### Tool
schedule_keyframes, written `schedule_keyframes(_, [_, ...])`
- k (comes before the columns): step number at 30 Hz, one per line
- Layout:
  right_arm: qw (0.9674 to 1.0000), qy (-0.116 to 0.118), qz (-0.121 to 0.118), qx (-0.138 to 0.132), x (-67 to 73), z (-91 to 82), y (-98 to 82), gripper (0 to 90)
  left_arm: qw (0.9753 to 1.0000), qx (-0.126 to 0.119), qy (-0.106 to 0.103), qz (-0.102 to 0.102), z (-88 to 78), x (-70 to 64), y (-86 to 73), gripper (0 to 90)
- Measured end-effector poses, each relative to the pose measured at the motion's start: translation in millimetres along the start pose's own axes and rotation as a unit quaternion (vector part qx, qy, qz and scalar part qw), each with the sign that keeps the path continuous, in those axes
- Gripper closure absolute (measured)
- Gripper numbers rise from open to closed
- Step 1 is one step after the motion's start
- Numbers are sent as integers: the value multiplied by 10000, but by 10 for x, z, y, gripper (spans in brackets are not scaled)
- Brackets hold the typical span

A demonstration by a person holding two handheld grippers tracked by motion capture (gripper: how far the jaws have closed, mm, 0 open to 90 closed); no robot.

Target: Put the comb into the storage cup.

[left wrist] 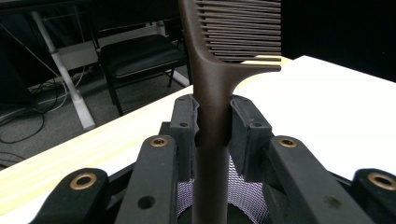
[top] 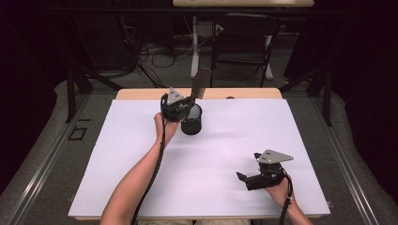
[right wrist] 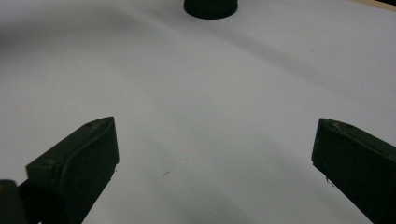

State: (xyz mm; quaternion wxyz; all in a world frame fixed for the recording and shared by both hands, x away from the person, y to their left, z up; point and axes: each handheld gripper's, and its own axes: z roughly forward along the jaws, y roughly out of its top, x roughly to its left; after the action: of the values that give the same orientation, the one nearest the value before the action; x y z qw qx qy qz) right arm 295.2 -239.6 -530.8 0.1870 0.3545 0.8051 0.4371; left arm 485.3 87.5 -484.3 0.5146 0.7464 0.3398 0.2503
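**Comb held upright over mesh cup**

My left gripper is clamped on the brown comb by its handle, teeth up, so the handle end points straight down into the black mesh cup right below it. Handle tip looks just inside the cup rim, probably mid-drop or mid-lift, can't tell which. My right gripper rests wide and empty on the white table, well apart from the cup, parked out of the way.
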Motion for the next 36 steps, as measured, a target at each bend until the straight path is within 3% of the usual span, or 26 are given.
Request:
schedule_keyframes(25, [10000,21,-25,16,3,8,0,5,9994,345,-36,-15,75,16,-59,724])
schedule_keyframes(36, [10000,25,-30,17,8,6,2,6,9973,699,163,155,112,-69,-53,720])
